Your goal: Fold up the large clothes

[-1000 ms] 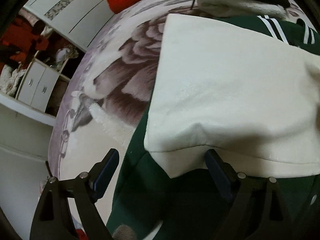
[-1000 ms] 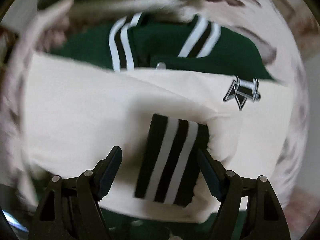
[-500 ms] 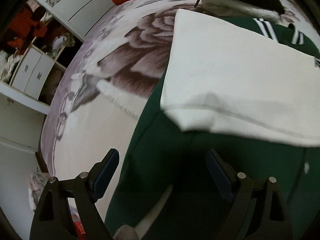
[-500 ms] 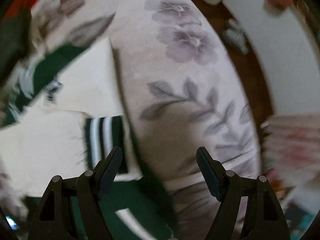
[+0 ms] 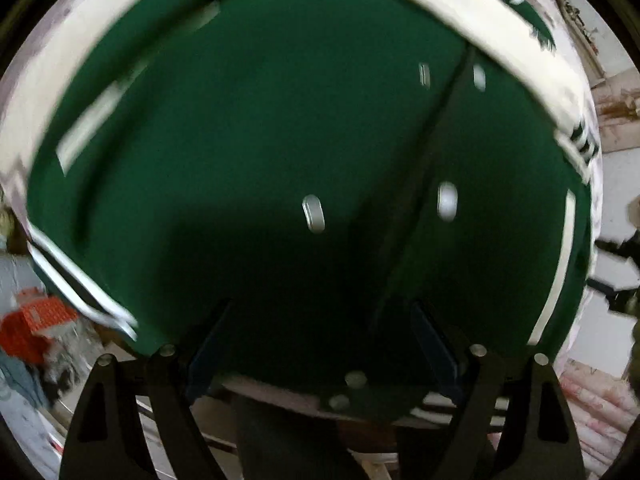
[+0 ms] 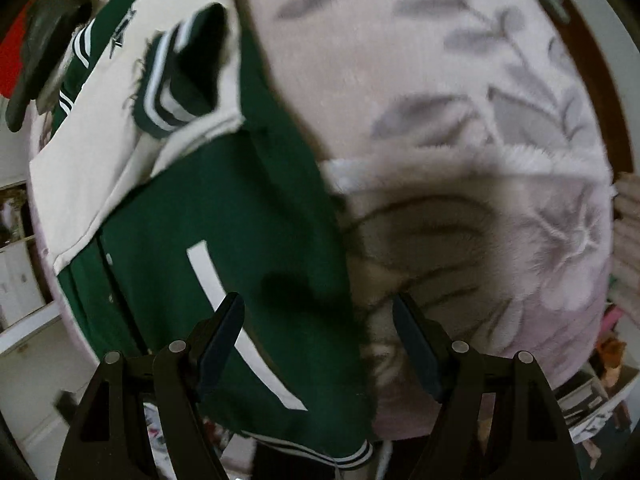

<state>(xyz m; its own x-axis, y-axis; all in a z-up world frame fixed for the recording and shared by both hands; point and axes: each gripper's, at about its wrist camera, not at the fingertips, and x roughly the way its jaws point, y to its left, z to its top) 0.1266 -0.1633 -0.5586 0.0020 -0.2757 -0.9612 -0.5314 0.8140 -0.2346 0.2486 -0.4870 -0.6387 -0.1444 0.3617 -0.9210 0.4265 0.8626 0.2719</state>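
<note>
A green varsity jacket with cream sleeves and striped cuffs lies front-up on a flowered blanket. In the left wrist view its green body with snap buttons fills the frame, and my left gripper is open just above the hem. In the right wrist view the jacket shows its right side, with the cream sleeve folded across the chest and a striped cuff on top. My right gripper is open over the jacket's right edge near the hem, holding nothing.
The flowered blanket spreads to the right of the jacket. A dark garment and red cloth lie at the far end. Cupboards and clutter stand beyond the bed's left edge.
Both grippers have swung down from the folded sleeves to the jacket's lower part. The left now looks over the green front near the hem; the right over its right edge. Both stay open.
</note>
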